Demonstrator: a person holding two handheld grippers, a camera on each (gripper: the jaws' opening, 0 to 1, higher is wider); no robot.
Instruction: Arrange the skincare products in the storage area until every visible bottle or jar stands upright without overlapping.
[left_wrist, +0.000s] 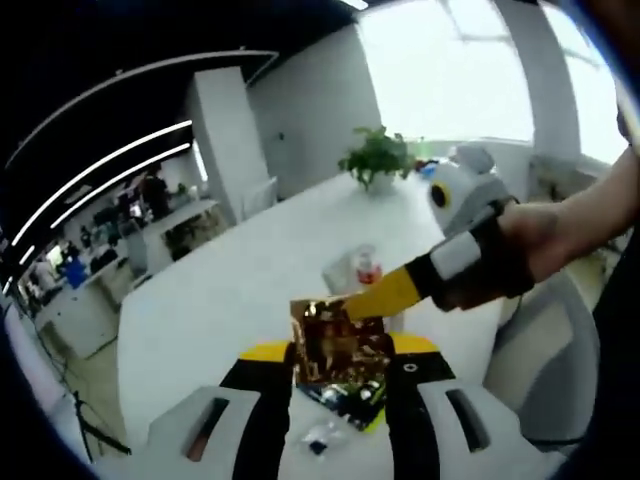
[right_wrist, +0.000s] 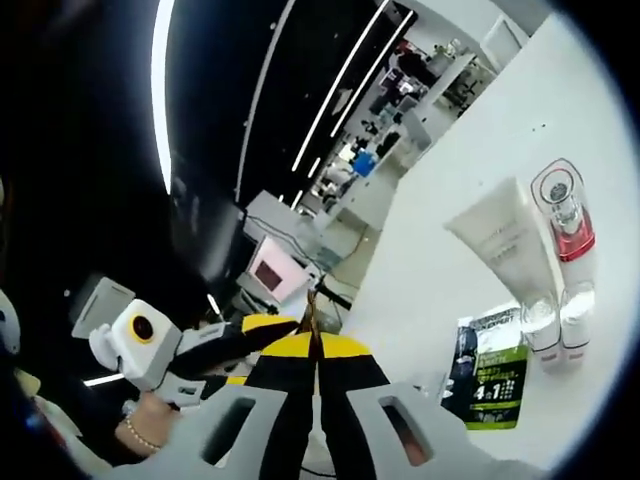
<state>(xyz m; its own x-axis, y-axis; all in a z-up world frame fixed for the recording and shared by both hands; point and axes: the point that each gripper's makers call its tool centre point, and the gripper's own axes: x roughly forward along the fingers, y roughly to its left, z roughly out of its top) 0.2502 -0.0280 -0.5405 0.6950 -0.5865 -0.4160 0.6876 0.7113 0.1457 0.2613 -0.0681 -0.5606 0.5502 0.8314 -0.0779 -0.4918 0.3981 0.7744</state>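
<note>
Sachet (left_wrist: 338, 345), gold foil, hangs above the worktop (left_wrist: 230, 300), pinched by both our claws: left claw (left_wrist: 338, 385) and right claw (right_wrist: 316, 350) each clamp it. Pulling apart could tear it; dropping it could topple the tube (right_wrist: 503, 245) and bottle (right_wrist: 565, 225).
</note>
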